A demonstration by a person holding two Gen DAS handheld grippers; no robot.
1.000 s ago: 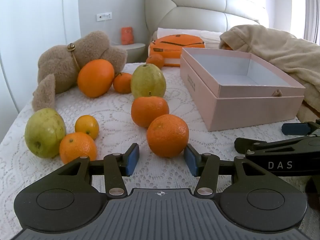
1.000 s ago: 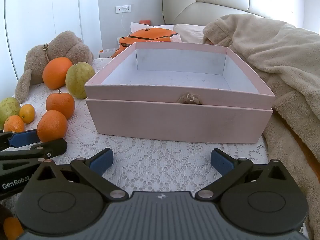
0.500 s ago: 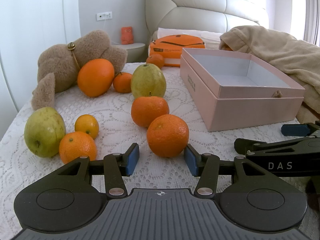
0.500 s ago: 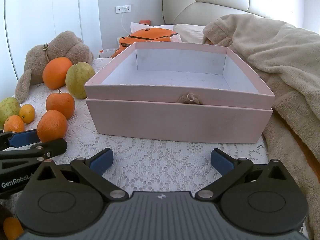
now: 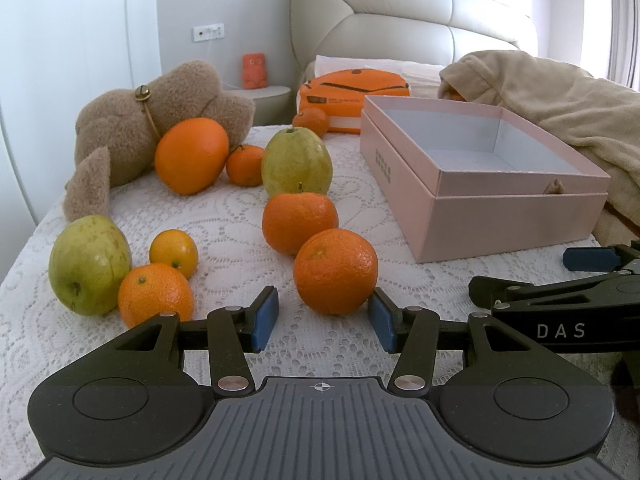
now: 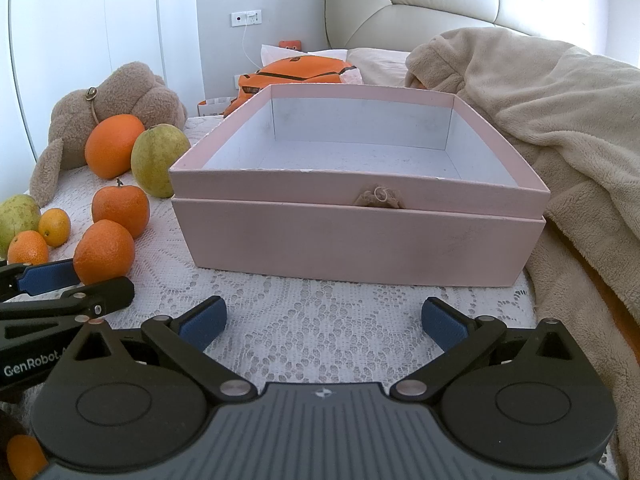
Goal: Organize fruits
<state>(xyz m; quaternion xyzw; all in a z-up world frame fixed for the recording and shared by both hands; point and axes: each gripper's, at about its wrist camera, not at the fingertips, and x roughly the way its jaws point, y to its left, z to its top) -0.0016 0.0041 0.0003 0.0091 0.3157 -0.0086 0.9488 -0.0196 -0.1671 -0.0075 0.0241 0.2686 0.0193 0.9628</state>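
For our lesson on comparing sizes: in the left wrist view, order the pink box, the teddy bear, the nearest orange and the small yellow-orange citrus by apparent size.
1. pink box
2. teddy bear
3. nearest orange, enlarged by closeness
4. small citrus

Orange fruit (image 6: 24, 458), perhaps a tangerine, cut off.

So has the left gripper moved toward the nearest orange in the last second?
No. The left gripper sits just short of the round orange, placed as before against the pink box.

Home bedroom: padded headboard (image 5: 400, 20), lace bedspread (image 5: 224, 216), plush blanket (image 6: 560, 120), teddy bear (image 5: 152, 120), bedside table (image 5: 260, 94), wall socket (image 5: 208, 33).
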